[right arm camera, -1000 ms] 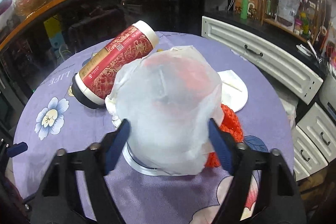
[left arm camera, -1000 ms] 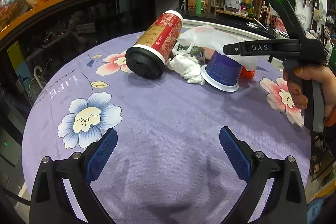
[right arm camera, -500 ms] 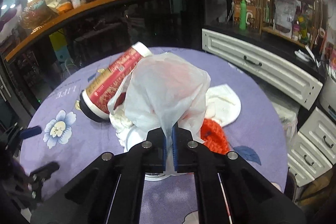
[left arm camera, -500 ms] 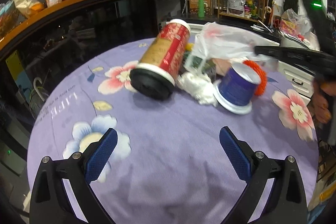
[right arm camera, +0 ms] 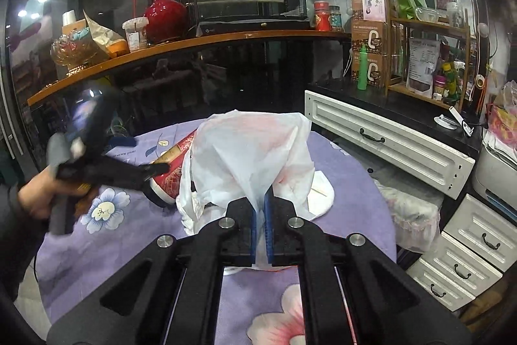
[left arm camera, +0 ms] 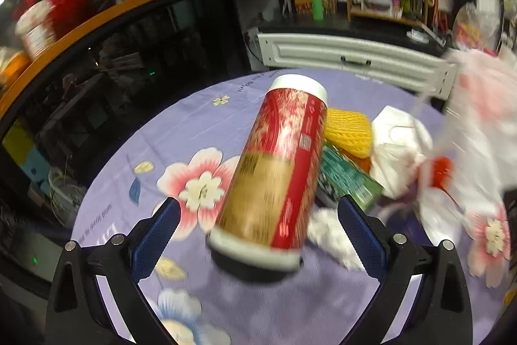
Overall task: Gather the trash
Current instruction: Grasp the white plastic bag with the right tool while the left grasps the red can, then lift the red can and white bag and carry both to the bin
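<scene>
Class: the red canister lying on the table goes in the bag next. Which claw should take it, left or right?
Left. The left claw is open with the red canister lying between its fingers, while the right claw is shut on the white plastic bag.

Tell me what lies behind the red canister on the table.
Behind the red canister lie a yellow foam net, a green packet and a white face mask. The canister covers the packet's near end, so anything beneath it stays hidden.
</scene>
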The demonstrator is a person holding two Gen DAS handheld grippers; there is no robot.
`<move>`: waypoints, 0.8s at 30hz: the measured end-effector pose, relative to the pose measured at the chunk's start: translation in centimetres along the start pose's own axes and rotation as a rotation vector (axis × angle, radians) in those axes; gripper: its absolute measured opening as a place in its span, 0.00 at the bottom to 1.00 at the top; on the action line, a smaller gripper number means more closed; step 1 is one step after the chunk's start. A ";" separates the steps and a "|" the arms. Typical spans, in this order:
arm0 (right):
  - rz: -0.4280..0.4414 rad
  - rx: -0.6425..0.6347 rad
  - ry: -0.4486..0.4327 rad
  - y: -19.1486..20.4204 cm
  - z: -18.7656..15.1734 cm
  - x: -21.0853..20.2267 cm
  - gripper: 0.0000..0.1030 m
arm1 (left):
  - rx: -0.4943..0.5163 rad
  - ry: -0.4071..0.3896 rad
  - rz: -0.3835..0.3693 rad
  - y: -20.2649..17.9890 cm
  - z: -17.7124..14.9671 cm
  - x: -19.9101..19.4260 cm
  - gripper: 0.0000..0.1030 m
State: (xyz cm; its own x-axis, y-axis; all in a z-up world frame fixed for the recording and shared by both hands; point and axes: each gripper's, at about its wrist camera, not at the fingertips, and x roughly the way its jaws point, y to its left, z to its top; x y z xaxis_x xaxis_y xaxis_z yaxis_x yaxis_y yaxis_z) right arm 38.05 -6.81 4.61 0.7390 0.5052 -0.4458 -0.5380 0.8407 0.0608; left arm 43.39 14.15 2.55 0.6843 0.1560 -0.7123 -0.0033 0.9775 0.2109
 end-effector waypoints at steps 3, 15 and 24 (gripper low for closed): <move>0.007 0.005 0.002 -0.8 -0.5 -0.2 0.04 | 0.033 0.034 -0.011 -0.4 1.5 1.9 0.94; 0.040 0.024 0.009 -2.4 -2.1 0.8 0.04 | 0.156 0.180 -0.005 -2.9 5.1 8.0 0.81; 0.044 0.033 -0.001 -2.5 -2.7 0.2 0.04 | 0.089 0.136 0.009 -2.1 4.4 6.2 0.69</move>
State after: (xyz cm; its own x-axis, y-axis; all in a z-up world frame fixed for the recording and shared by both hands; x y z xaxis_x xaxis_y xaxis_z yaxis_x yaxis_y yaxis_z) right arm 38.42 -9.32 1.96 0.7154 0.5416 -0.4414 -0.5560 0.8239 0.1098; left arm 50.82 12.47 0.62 0.5796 0.1883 -0.7929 0.0600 0.9604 0.2719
